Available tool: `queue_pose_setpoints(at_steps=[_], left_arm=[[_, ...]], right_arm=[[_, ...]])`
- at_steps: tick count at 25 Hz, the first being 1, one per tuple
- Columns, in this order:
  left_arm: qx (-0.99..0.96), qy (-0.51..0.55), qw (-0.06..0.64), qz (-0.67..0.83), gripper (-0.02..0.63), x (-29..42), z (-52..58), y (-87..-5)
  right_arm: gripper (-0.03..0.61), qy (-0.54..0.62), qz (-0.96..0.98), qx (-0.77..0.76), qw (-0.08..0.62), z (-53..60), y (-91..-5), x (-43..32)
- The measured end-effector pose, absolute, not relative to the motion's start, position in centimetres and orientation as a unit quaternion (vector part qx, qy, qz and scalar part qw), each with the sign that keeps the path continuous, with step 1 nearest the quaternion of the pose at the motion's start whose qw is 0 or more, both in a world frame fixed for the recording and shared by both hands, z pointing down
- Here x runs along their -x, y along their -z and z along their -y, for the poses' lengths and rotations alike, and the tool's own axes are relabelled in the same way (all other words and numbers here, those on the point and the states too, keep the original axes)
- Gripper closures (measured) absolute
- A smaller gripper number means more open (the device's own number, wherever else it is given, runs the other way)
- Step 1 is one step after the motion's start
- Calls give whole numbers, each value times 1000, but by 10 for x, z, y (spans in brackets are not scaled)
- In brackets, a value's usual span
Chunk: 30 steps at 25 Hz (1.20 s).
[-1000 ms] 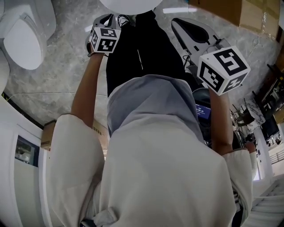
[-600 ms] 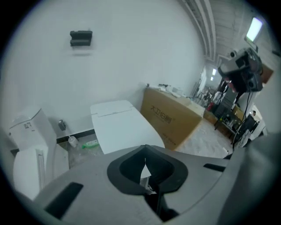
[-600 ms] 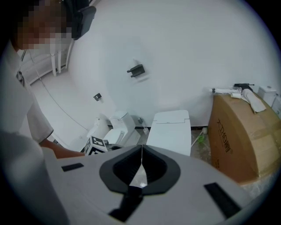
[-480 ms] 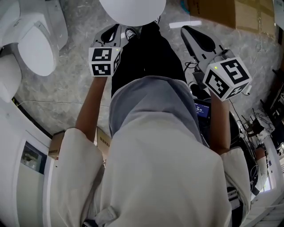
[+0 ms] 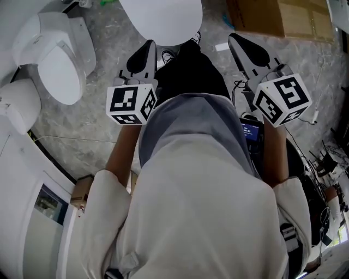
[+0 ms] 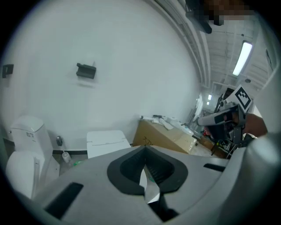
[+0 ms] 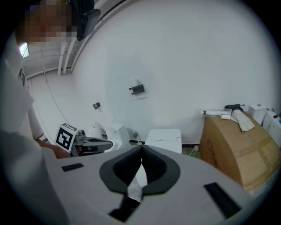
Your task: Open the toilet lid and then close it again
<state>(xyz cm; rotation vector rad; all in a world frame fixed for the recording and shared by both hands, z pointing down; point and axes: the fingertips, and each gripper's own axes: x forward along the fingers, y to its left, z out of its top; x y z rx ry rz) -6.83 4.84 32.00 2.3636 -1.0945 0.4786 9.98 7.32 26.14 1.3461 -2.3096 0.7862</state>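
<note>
Toilet lid (image 5: 161, 16) down flat, white, just ahead of both grippers. Left gripper (image 5: 148, 46) up in the air, fingers tight together, nothing between. Right gripper (image 5: 237, 41) beside it, fingers together too, holding nothing. Second toilet (image 5: 54, 60) off to the left.

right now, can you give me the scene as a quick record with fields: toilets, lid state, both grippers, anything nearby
front toilet: white, straight ahead of the person, lid looks down, nothing touching it
second toilet: off to the left, lid down
left gripper: jaws together, nothing between them, held in the air short of the front toilet
right gripper: jaws together, nothing between them, also in the air
cardboard box: right of the front toilet
floor: grey marbled tile
</note>
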Motion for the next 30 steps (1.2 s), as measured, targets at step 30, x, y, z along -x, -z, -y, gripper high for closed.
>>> queue_pose_setpoints(at_steps=[30], left_arm=[[-868, -75, 151, 467, 604, 102, -48, -187]], right_arm=[[568, -205, 845, -476, 134, -93, -195, -80]])
